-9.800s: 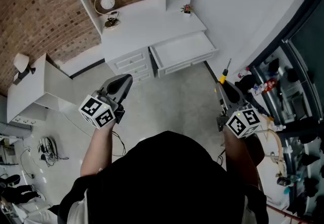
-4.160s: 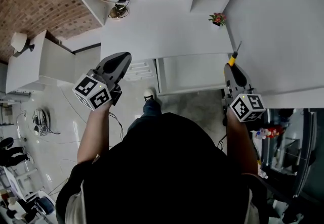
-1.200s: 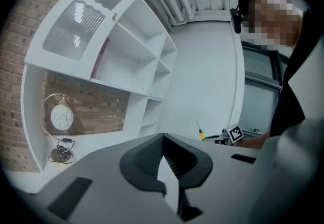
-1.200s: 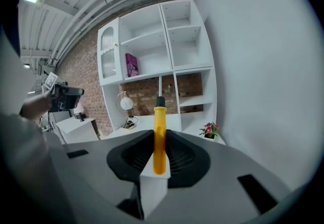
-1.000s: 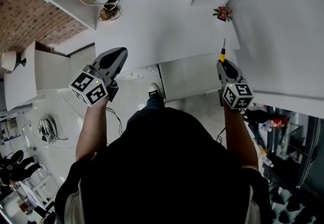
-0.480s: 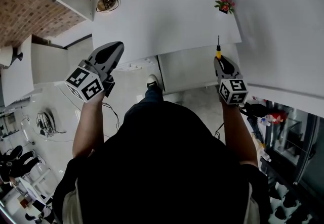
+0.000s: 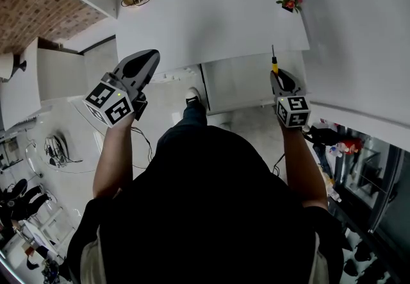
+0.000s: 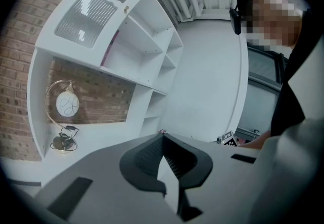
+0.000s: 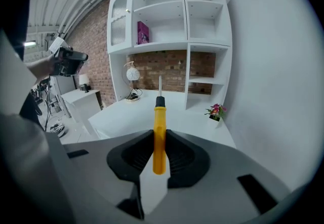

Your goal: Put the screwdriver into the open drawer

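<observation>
- Step in hand: carrying. The right gripper (image 7: 277, 75) holds the screwdriver (image 9: 159, 134) in the air over the open drawer (image 7: 238, 87). Nothing has been set down yet, so the task is judged to be at the point just before release.
- Grasp: the right gripper's fingers (image 9: 185, 160) are closed on the lower half of the yellow handle. The handle's butt end sits just behind the finger pads, at 6 o'clock in the right gripper view. The black collar and metal shaft stick out beyond the fingertips toward 12 o'clock, roughly in line with the fingers.
- Place of the tool: in the head view it lies toward the 3 o'clock side of the drawer. Its shaft tip reaches toward the front edge of the white surface (image 7: 205, 20) at 12 o'clock. How high it hangs above the drawer floor cannot be told.
- Left gripper (image 7: 150, 57): its fingers (image 8: 144, 160) are pressed together with nothing between them. It is held in the air at 9 o'clock of the drawer, well apart from it, and is judged to have no part in this step.
- Next move, as a judgement: lower the right gripper until the tool lies low and nearly level inside the drawer walls, then part the fingers. The shaft must stay clear of the surface's edge above the drawer.
- Other landmark: a small flower pot (image 7: 289, 2) stands on the surface at 1 o'clock of the drawer.
</observation>
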